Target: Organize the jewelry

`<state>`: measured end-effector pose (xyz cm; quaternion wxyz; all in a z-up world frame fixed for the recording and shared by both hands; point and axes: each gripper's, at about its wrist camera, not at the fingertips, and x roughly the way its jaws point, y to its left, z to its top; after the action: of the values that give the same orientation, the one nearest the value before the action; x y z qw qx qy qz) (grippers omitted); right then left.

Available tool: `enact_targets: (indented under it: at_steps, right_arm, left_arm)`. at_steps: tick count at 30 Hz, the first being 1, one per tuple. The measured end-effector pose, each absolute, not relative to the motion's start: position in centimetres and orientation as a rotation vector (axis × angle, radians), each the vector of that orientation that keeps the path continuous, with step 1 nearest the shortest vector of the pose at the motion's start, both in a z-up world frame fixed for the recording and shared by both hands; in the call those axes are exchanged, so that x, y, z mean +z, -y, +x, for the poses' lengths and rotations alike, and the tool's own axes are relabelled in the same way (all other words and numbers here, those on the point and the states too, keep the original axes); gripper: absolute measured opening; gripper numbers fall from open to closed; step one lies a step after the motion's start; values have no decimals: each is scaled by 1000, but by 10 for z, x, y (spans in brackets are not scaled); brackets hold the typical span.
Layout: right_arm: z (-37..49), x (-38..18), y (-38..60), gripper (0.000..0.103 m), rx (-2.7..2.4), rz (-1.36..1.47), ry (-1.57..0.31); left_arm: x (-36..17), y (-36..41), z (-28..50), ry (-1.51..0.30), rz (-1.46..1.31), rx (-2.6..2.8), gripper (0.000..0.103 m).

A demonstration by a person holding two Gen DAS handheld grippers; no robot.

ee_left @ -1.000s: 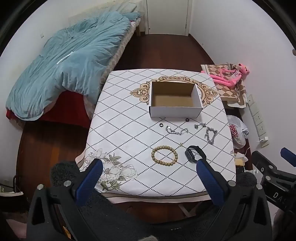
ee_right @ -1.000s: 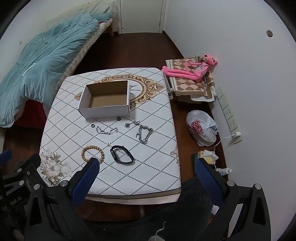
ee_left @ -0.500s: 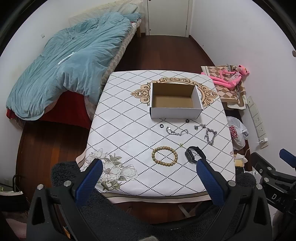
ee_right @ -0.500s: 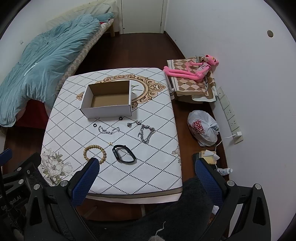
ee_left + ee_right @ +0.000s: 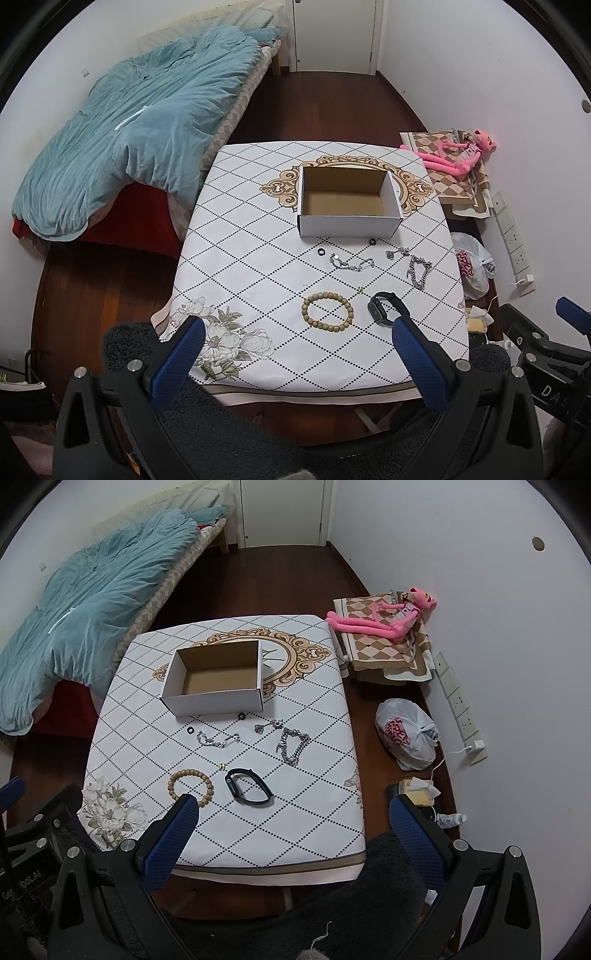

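An open, empty cardboard box point(image 5: 348, 201) point(image 5: 216, 682) stands at the far middle of the table point(image 5: 258, 236) point(image 5: 317, 812). In front of it lie a wooden bead bracelet point(image 5: 328, 309) point(image 5: 190, 785), a black wristband point(image 5: 384, 308) point(image 5: 248, 791), silver chains point(image 5: 419, 272) point(image 5: 293, 746), a thinner chain point(image 5: 351, 263) point(image 5: 218, 740) and two small black rings point(image 5: 321, 252) point(image 5: 242, 715). My left gripper point(image 5: 295, 328) and right gripper point(image 5: 291, 808) are both open and empty, held high above the table's near edge.
A bed with a blue quilt point(image 5: 140, 122) point(image 5: 92, 590) stands to the left. On the floor to the right are a pink plush toy point(image 5: 461, 153) point(image 5: 384, 620), a tied plastic bag point(image 5: 406, 734) and a wall power strip point(image 5: 461, 709).
Both grippers have pulled back and up slightly, so the table looks a little farther away. Nothing on the table has moved.
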<state>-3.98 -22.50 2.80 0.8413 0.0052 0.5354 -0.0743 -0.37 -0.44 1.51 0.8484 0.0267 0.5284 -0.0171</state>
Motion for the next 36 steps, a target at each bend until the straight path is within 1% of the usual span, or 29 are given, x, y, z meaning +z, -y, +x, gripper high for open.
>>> enact_targets:
  at_steps: [36]
  right_arm:
    - [-40, 36, 228, 103, -152, 17, -1126]
  left_arm:
    - [24, 7, -5, -1106, 59, -41, 103]
